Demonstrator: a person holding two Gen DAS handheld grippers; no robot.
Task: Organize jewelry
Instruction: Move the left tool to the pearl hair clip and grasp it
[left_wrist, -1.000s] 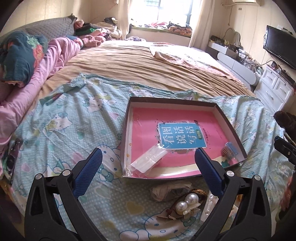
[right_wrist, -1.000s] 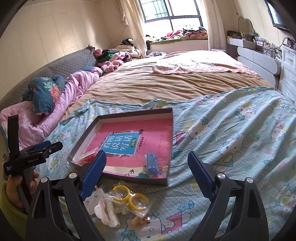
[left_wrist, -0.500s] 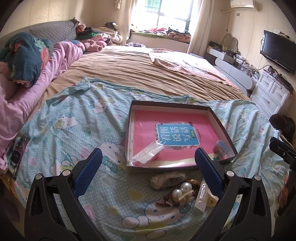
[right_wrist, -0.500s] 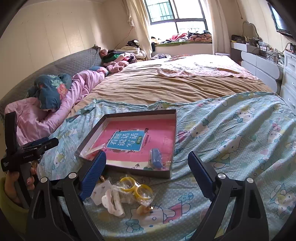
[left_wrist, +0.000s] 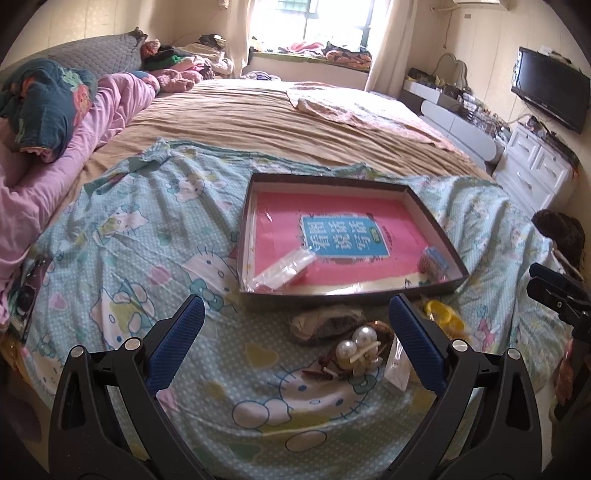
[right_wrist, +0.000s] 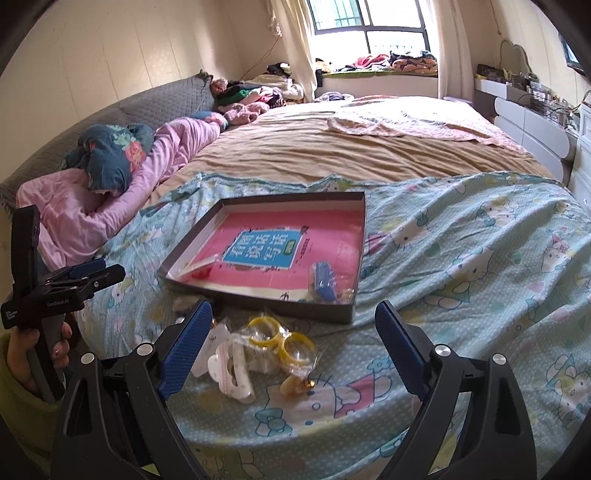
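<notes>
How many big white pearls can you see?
2: the round white pearls sit touching, one behind, one in front, on the hair clip before the box; more may be hidden.

One shallow box (left_wrist: 258, 206) on the bed, holding one pink book (left_wrist: 343, 236), one clear packet (left_wrist: 284, 267) and one blue item (right_wrist: 324, 282). In front: two pearls (left_wrist: 354, 341), two yellow rings (right_wrist: 282, 338), one white clip (right_wrist: 232, 373).
</notes>
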